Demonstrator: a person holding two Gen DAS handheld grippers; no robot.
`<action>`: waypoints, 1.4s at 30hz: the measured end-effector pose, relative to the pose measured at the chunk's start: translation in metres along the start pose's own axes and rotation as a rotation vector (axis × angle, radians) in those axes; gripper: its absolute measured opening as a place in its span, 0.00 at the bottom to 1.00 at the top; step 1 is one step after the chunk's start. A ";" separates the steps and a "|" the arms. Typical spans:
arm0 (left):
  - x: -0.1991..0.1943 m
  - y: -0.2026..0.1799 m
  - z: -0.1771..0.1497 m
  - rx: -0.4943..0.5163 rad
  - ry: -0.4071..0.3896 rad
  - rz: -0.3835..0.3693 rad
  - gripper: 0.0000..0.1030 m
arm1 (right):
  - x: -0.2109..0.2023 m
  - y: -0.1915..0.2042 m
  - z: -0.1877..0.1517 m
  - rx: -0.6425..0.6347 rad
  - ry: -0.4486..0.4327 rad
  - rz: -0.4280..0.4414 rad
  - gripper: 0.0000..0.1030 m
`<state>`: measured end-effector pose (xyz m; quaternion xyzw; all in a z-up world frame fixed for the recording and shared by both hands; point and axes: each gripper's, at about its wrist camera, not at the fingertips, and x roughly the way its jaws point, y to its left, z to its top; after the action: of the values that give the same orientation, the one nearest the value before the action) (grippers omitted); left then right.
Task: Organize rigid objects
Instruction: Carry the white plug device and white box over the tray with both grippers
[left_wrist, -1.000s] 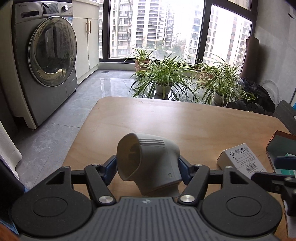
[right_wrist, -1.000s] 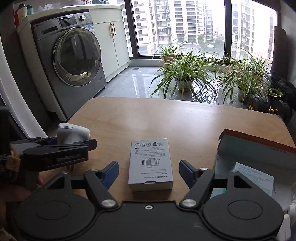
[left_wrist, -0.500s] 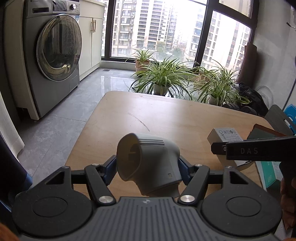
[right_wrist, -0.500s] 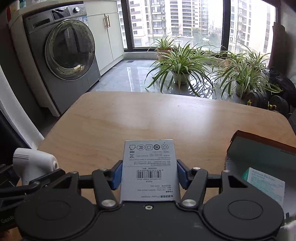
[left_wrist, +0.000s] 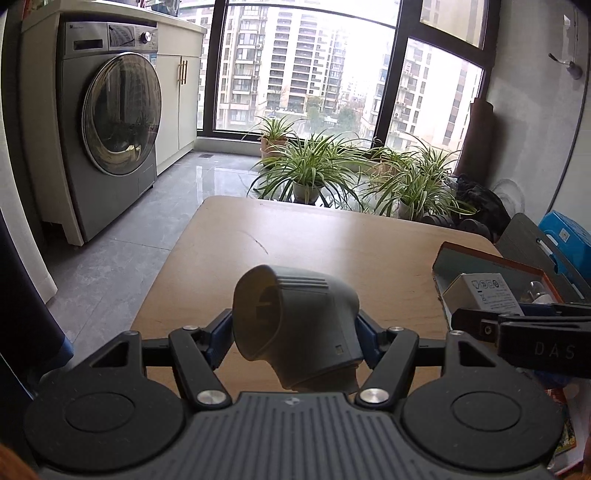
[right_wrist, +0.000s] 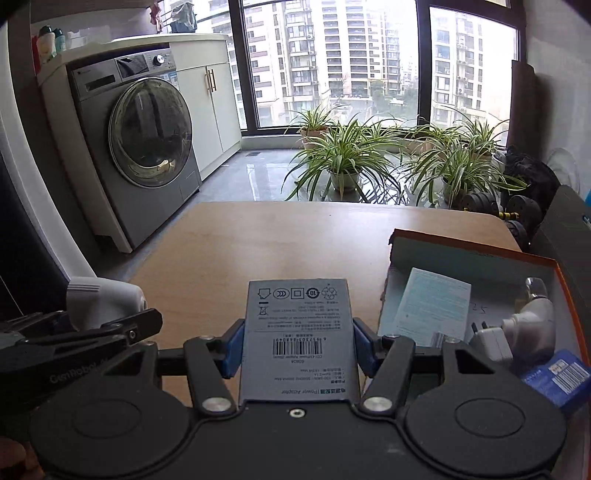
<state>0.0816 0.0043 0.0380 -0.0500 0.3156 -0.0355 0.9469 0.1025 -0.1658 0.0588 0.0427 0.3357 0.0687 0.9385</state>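
My left gripper (left_wrist: 293, 336) is shut on a grey, elbow-shaped device (left_wrist: 303, 317), which it holds above the wooden table (left_wrist: 332, 243). In the right wrist view that device (right_wrist: 103, 299) shows at the far left, level with my right hand. My right gripper (right_wrist: 297, 347) is shut on a flat white power adapter box (right_wrist: 299, 314), barcode side up, lifted off the table. Just to its right lies an open orange-rimmed box (right_wrist: 480, 254) with a teal inside. From the left wrist view, the adapter box (left_wrist: 484, 291) hangs over the left end of the orange-rimmed box (left_wrist: 491, 258).
The orange-rimmed box holds a pale blue packet (right_wrist: 432, 302), a white plug (right_wrist: 491, 343), a white gadget (right_wrist: 532, 317) and a blue carton (right_wrist: 557, 373). A washing machine (right_wrist: 147, 147) stands left. Potted plants (right_wrist: 343, 155) and dumbbells (right_wrist: 517, 206) sit beyond the table's far edge.
My right gripper closed on the adapter box, lifted it and carried it right toward the orange-rimmed box. My left gripper rose and moved the same way, still holding the grey device.
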 end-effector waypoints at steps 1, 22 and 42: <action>-0.004 -0.004 -0.003 0.007 -0.004 0.001 0.66 | -0.007 -0.002 -0.004 0.006 -0.003 -0.009 0.69; -0.036 -0.050 -0.034 0.074 -0.024 -0.044 0.67 | -0.091 -0.037 -0.067 0.054 -0.081 -0.061 0.69; -0.046 -0.099 -0.060 0.131 -0.012 -0.141 0.67 | -0.118 -0.089 -0.095 0.141 -0.116 -0.159 0.69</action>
<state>0.0055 -0.0939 0.0289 -0.0103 0.3028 -0.1222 0.9451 -0.0397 -0.2691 0.0480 0.0858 0.2872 -0.0322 0.9535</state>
